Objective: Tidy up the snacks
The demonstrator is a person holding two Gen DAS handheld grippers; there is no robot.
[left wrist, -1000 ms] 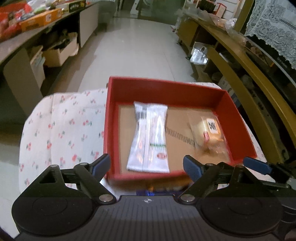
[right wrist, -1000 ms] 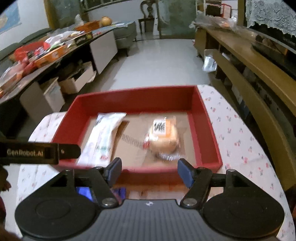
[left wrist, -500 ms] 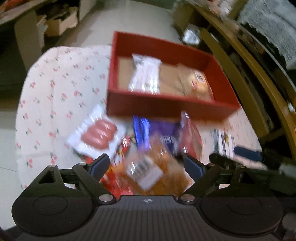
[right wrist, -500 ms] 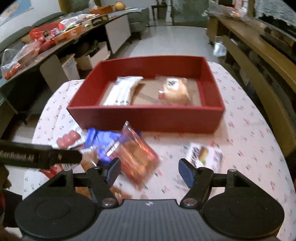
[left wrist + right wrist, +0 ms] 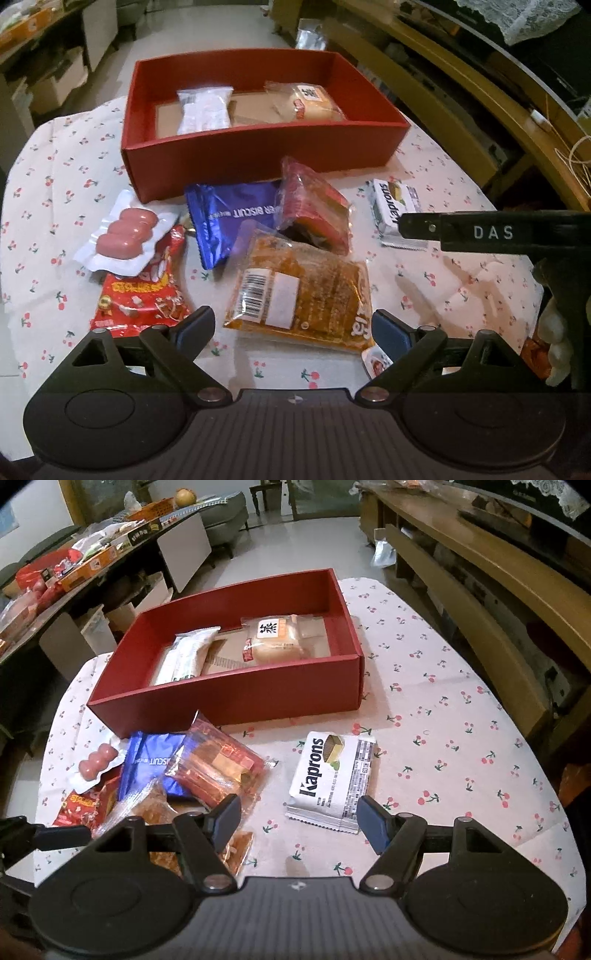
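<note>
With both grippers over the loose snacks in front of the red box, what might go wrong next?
1. The left gripper, jaws opening, faces an orange clear-wrapped snack pack partly under a red-wrapped packet; lifting it may drag that neighbour.
2. The right gripper faces a flat white Kaprons wafer pack on the cloth; the pads may slip.

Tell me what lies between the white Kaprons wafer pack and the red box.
Nothing: only bare cherry-print tablecloth separates the Kaprons pack from the red box, seen best in the right wrist view.

Cherry-print table [image 5: 443, 709]: red box [image 5: 229, 701], snack packets [image 5: 299, 291]
</note>
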